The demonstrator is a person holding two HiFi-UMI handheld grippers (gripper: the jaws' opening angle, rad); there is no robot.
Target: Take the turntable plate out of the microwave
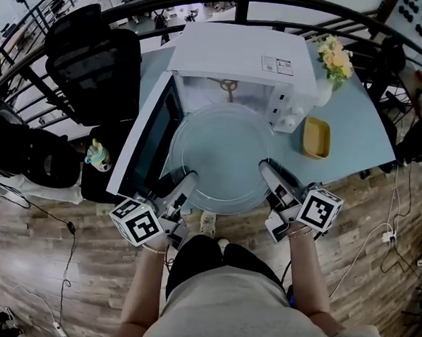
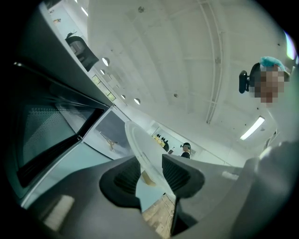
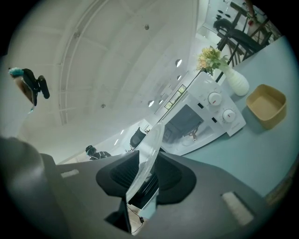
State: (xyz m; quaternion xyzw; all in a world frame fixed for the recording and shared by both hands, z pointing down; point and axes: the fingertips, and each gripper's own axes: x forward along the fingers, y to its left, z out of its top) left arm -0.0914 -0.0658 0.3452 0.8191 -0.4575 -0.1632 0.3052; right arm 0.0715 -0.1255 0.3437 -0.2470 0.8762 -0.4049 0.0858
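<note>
Two firm holds here: left gripper [image 1: 182,191] clamped on the plate [image 1: 223,154] at its left rim, right gripper [image 1: 272,180] at its right, keeping it flat between them, just before the open microwave [image 1: 234,57], over the table's [image 1: 360,118] near edge.

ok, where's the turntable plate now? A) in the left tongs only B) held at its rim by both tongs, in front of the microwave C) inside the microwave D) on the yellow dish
B: left tongs and right tongs each clamp the turntable plate rim, outside the microwave.
</note>
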